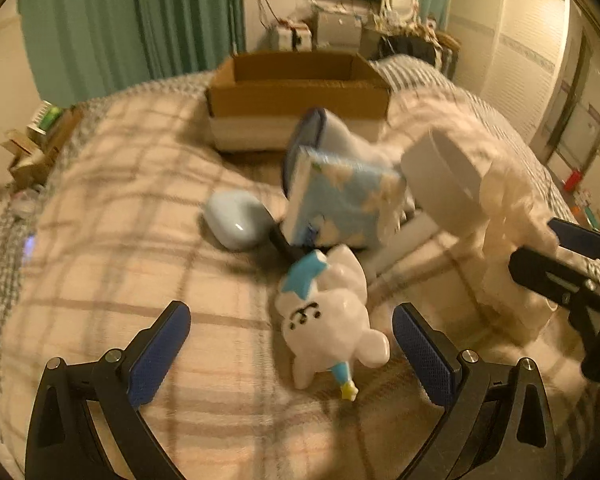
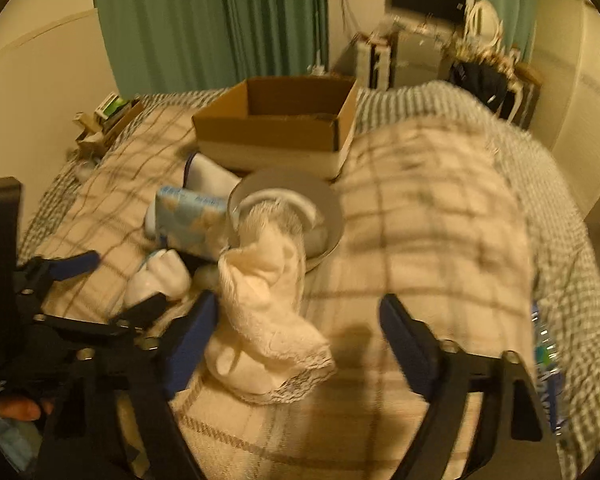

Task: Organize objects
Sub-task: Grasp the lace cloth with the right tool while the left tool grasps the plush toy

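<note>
Bed [image 1: 100,208], covered by a pale plaid blanket, fills the middle of both views and carries every item listed.

Cardboard box [image 1: 298,92]: open-topped, upper centre of frame in both wrist views, at the far side of the bed; inside not visible.

White figurine [image 1: 328,320] with blue star and drawn face: lying on its side on the blanket, lower centre of the left wrist view, between the fingers of the left hand-held gripper [image 1: 292,344]. That gripper is spread wide; neither blue pad touches the figurine.

Tissue pack [image 1: 340,204], blue with white cloud print: centre of the left view, propped tilted just beyond the figurine.

Pale blue earbud-style case [image 1: 236,220]: centre left of the left view, just beside the tissue pack, lid shut.

White container with dark blue rim [image 1: 320,136]: on its side between tissue pack and box.

White round device [image 1: 444,184] on a stem: right of centre in the left view; in the right view its round face shows at centre, touching the towel.

White towel [image 2: 268,320]: crumpled, lower centre of the right wrist view, draped from the round device toward the camera. It lies against the left finger of the right hand-held gripper [image 2: 296,332], whose fingers are spread apart, the right finger well clear of the cloth.

Green curtains [image 1: 140,20]: upper left of both views
</note>
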Motion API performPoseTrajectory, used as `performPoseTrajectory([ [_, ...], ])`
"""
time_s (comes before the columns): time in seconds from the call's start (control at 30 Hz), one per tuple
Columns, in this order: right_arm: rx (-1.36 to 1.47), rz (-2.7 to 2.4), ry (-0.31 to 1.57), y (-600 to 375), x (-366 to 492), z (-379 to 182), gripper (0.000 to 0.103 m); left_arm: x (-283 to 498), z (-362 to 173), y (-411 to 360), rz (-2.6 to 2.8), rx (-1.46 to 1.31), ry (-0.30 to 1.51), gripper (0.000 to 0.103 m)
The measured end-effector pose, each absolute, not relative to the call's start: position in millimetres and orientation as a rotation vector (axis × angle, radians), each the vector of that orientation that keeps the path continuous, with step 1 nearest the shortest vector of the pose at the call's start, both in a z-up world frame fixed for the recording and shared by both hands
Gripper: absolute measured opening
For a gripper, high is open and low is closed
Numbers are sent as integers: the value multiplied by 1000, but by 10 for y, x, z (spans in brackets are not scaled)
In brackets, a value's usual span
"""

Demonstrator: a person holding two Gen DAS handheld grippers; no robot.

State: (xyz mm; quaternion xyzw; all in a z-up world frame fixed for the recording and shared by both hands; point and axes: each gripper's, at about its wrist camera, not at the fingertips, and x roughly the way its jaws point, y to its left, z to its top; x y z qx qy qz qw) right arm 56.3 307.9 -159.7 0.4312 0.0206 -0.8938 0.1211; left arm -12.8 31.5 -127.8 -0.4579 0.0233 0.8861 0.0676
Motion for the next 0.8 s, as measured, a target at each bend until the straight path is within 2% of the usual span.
performPoseTrajectory([
  [0.03, 1269, -2587, 55, 3071, 557, -1626, 60, -154, -1332, 330, 2654, -1406, 77, 101],
  [0.07, 1281, -2558, 54, 3054, 550, -1664, 56, -169, -1369, 343, 2650, -1417, 87, 101],
  [0.13, 1300, -2526, 61, 3006, 533, -1732, 41, -191, -1386, 383, 2628, -1408, 95, 94],
  [0.17, 1315, -2518, 69, 2986, 535, -1767, 39, -192, -1384, 394, 2608, -1406, 92, 90],
  [0.23, 1316, -2516, 70, 2971, 545, -1774, 29, -196, -1393, 395, 2565, -1405, 69, 65],
  [0.27, 1311, -2517, 69, 2967, 558, -1759, 27, -199, -1408, 386, 2545, -1409, 51, 57],
  [0.33, 1298, -2530, 78, 2959, 591, -1730, 20, -194, -1406, 347, 2545, -1401, 25, 57],
  [0.43, 1274, -2561, 105, 2954, 637, -1664, 17, -122, -1328, 321, 2580, -1357, 11, 55],
  [0.53, 1240, -2593, 122, 2959, 666, -1563, 15, -34, -1188, 303, 2633, -1299, 11, 54],
  [0.67, 1170, -2618, 183, 2916, 658, -1364, 15, 4, -982, 162, 2640, -1239, -126, 54],
  [0.8, 1094, -2631, 209, 2865, 592, -1148, 14, 6, -761, 114, 2705, -1174, -109, 54],
])
